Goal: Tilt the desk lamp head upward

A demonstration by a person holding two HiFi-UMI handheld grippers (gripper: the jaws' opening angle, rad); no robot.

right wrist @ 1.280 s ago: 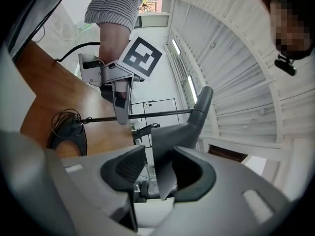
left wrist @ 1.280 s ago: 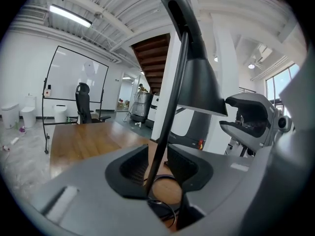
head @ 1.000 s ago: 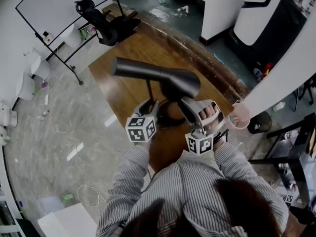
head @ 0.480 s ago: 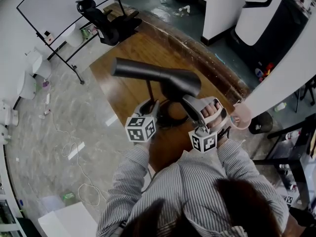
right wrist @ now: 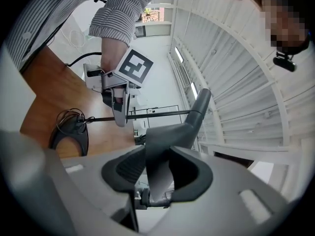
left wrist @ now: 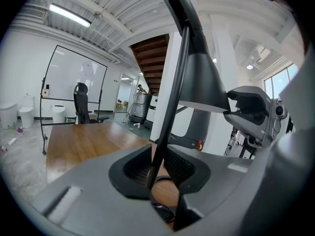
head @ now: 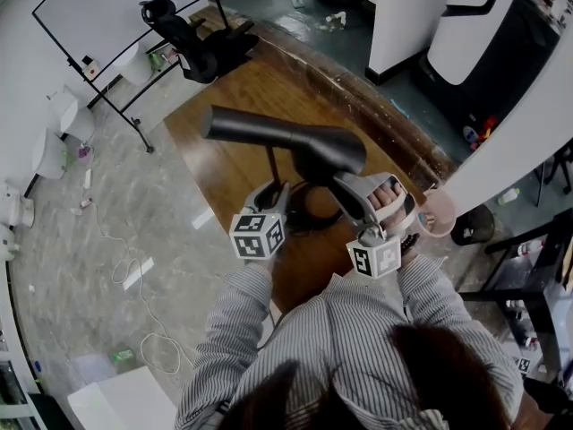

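Note:
A black desk lamp stands on the wooden desk [head: 233, 141]. Its long head [head: 286, 141] sits above a thin pole [head: 271, 164] and a round base [head: 309, 206]. My left gripper [head: 273, 189] is shut on the pole, which runs up between the pads [left wrist: 170, 117] with the head [left wrist: 199, 77] above. My right gripper [head: 345, 186] is shut on the wide cone end of the head, which fills its jaws [right wrist: 160, 156]. The right gripper view also shows the pole [right wrist: 157, 114], the base [right wrist: 69, 134] and the left gripper [right wrist: 118, 107].
A coiled cable lies on the lamp base. A pink cup [head: 436, 213] sits at the desk's right edge. Beyond the desk's far end stand a black office chair [head: 192, 38] and a whiteboard [head: 107, 16]. Loose cord [head: 134, 285] lies on the floor at left.
My right gripper and its marker cube have drifted slightly to the right with the lamp head's wide end. The left gripper stays on the pole.

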